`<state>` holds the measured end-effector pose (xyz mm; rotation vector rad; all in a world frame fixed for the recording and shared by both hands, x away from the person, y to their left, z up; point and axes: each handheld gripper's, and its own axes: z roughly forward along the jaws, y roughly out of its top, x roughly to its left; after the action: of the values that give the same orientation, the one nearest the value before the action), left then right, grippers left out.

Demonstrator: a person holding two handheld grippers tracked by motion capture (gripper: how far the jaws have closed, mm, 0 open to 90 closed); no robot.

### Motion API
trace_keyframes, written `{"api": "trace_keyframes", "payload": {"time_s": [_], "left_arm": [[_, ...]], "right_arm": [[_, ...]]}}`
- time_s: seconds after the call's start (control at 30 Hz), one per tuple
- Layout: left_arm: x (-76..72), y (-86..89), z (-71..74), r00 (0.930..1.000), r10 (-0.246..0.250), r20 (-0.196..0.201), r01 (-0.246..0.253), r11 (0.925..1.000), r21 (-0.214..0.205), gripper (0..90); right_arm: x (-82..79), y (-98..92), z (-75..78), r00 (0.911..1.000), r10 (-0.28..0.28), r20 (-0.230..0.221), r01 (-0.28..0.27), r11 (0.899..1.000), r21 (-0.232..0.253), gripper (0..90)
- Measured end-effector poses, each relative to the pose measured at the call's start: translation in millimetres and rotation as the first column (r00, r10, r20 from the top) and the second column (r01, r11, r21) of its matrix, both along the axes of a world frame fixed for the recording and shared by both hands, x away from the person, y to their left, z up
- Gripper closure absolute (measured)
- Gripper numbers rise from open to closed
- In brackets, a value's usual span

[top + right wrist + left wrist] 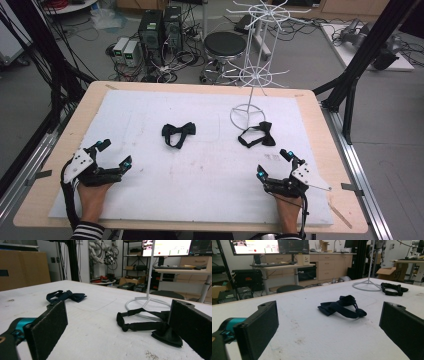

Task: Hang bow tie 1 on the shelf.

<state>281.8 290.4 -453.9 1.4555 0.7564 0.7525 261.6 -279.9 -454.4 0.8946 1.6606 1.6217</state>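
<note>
Jaws wide apart on both, nothing between them. Left gripper (114, 152) and right gripper (272, 163) rest low at the near edge of the white foam sheet (200, 170), one at each side.

Left bow tie (178, 133) lies flat mid-sheet, ahead of the left gripper and well apart from it. Right bow tie (257, 135) lies just beside the ring base of the white wire rack (260, 60), its strap looped toward the ring; touching or not, can't tell.

Surface: foam sheet is scuffed and stained, laid on a light wooden tabletop (320, 125) with rounded corners. Black frame struts stand at both sides.

Room: grey floor, black round stool (225, 45) behind the table, computer towers (160, 30) with cable clutter, and monitors on benches in the gripper views.

Hard to read: right gripper view has its far jaw covering part of the right bow tie. Rack top is cut off in both gripper views. Person's striped sleeve (87, 232) is clipped by the bottom edge.
</note>
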Motion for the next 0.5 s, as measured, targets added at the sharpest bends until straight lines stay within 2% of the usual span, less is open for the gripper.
{"api": "trace_keyframes", "payload": {"time_s": [0.03,0.2,0.5], "left_arm": [[-0.1,0.0,0.0,1.0000,0.002,-0.001,-0.002,1.0000,-0.001,2.8],[0.6,0.5,0.1,1.0000,0.008,-0.005,-0.008,0.9999,-0.006,2.8],[1.0,1.5,0.3,1.0000,0.003,-0.008,-0.003,0.9998,-0.018,2.8]], "right_arm": [[-0.8,0.6,0.0,0.9999,0.001,-0.014,-0.001,1.000,0.004,1.7],[-0.1,-0.1,-0.1,1.0000,0.001,0.001,-0.001,1.000,0.001,1.7],[-0.1,-0.3,0.1,1.0000,0.000,-0.009,0.000,1.000,0.012,1.7]]}}
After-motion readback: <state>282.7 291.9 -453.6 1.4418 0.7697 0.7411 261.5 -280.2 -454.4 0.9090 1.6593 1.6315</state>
